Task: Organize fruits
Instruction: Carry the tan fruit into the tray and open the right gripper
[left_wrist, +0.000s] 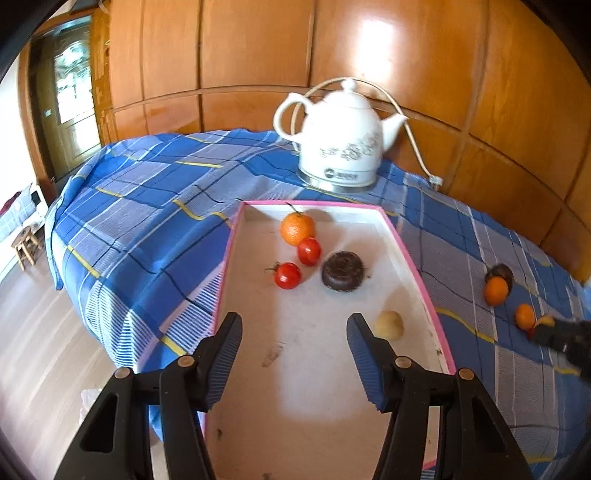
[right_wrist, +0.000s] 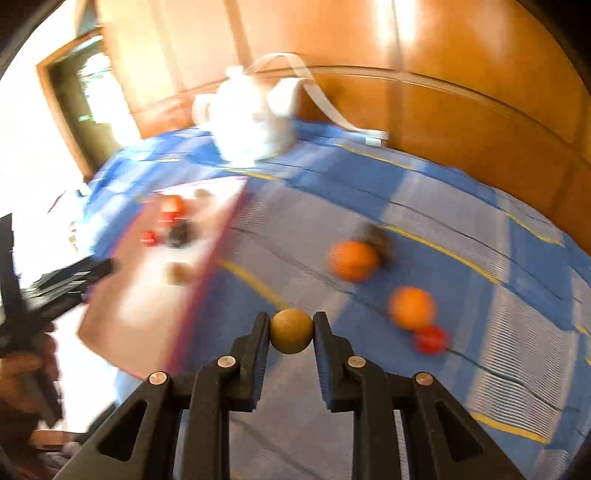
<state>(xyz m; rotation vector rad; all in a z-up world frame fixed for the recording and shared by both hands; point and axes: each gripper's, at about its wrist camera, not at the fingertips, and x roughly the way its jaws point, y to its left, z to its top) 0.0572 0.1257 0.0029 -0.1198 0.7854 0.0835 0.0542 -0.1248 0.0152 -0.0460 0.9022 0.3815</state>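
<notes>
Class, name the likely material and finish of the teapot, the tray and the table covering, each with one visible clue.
teapot: probably glazed ceramic; glossy white with a grey floral print.
tray: matte white inside, pink rim; material unclear, perhaps cardboard or foam, with scuffs.
table covering: woven fabric; blue plaid, draping over the edge.

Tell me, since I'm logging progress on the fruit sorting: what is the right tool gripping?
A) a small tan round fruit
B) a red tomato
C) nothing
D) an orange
A: in the right wrist view, the right tool is shut on a small tan round fruit, pinched between both fingers above the blue plaid cloth; the oranges still lie on the cloth.
</notes>
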